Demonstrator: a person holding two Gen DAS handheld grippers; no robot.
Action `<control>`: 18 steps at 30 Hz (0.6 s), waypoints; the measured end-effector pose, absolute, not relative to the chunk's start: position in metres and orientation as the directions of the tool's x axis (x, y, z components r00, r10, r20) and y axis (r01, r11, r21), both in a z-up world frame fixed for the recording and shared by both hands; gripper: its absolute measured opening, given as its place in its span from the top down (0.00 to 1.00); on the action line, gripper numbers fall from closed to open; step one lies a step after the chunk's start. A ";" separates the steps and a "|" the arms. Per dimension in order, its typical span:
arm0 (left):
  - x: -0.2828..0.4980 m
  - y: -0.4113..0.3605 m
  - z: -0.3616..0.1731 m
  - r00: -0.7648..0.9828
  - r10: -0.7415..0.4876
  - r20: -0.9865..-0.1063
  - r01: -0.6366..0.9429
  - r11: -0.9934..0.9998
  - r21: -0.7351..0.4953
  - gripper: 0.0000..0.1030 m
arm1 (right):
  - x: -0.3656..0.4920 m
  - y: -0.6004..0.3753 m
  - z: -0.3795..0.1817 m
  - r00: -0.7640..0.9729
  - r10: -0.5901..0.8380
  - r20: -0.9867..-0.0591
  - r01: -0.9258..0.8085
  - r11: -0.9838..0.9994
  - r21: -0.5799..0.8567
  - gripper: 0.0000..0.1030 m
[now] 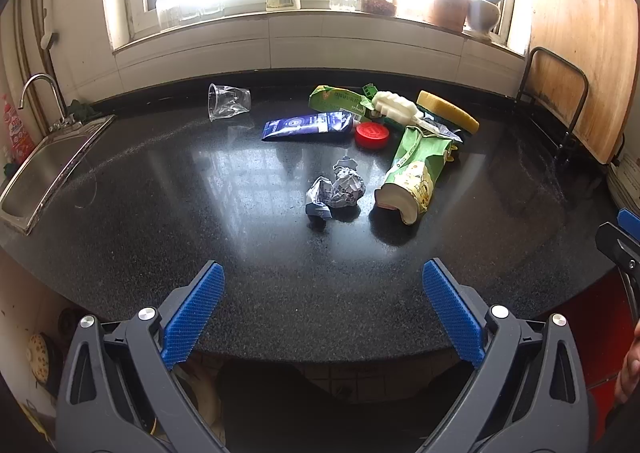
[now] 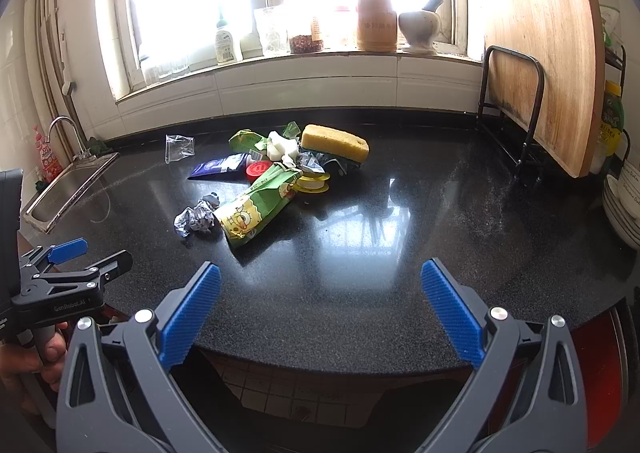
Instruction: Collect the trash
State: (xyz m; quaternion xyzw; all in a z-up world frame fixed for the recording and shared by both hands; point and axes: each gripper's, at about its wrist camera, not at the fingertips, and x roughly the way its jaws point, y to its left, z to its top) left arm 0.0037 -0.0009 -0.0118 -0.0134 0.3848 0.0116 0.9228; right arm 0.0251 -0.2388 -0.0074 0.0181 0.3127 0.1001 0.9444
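Both grippers are held at the near edge of the black desk [image 1: 160, 213], above it, and neither touches any trash. The left gripper [image 1: 322, 313] has its jaws wide apart and holds nothing; the right gripper [image 2: 320, 313] also has its jaws wide apart and is empty. The trash lies together in the middle of the desk, toward the window. Nearest is a ball of crumpled paper [image 1: 338, 191], and just beside it on the right lies a green carton [image 1: 414, 173] on its side. Behind them are a blue tube [image 1: 308, 126] and a red lid [image 1: 372, 135], close to each other. Farther back there is a green wrapper [image 1: 338, 97], a white foam piece [image 1: 396, 104] and a yellow sponge [image 1: 448, 111], all piled closely. A clear cup [image 1: 228, 101] lies on its side, apart from the pile on the left. The sink [image 1: 44, 169] is at the far left of the desk. A hand [image 2: 36, 357] holds the left gripper's handle.
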 end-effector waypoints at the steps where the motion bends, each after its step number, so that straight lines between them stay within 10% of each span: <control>1: 0.004 -0.001 -0.012 0.704 0.010 -0.710 -0.032 0.999 -0.017 0.06 | 0.025 -0.239 -0.007 0.784 0.201 -0.587 -0.178 0.979 0.097 0.05; 18: 0.033 0.003 -0.022 0.701 0.011 -0.713 -0.020 1.000 -0.004 0.06 | 0.056 -0.230 -0.011 0.768 0.239 -0.594 -0.214 0.970 0.115 0.05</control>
